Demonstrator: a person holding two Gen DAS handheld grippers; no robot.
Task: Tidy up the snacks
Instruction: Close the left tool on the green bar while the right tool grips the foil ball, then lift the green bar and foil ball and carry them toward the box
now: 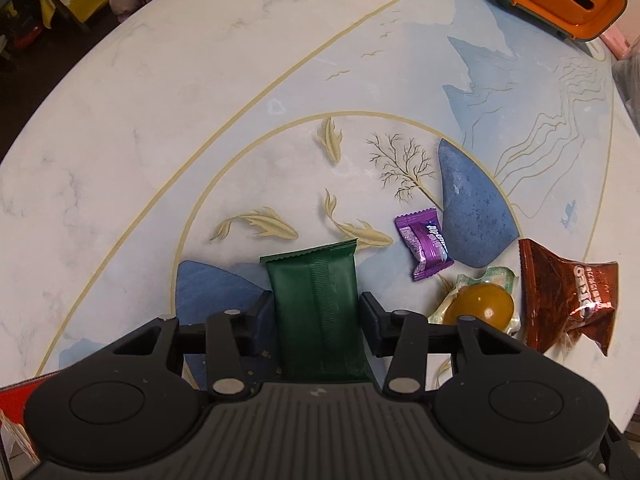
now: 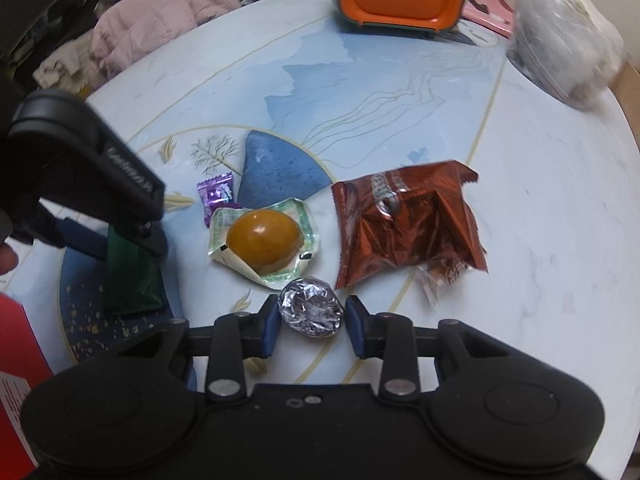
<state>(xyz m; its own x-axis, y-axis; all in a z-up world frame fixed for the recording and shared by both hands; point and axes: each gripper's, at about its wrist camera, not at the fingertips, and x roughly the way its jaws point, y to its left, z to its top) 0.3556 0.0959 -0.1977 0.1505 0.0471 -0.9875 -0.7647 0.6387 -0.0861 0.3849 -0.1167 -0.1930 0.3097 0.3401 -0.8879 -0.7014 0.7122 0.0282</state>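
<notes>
The left gripper (image 1: 318, 322) has its fingers pressed against both sides of the green packet (image 1: 318, 312), which lies flat on the table (image 1: 140, 120) towards its near edge. The right gripper (image 2: 310, 322) straddles the foil-wrapped sweet (image 2: 312, 310) with narrow gaps on both sides, so it holds nothing yet. To do this well, I judge the right fingers should close squarely on the sweet's middle, gently enough not to crush it, while the left lifts straight up so the packet does not slip. Six snacks show: one green packet, one foil sweet, one purple candy (image 1: 428, 242), one amber jelly cup (image 2: 264, 240), one brown crinkled bag (image 2: 408, 220) and one small clear-wrapped sweet (image 2: 442, 276) just beside the bag.
</notes>
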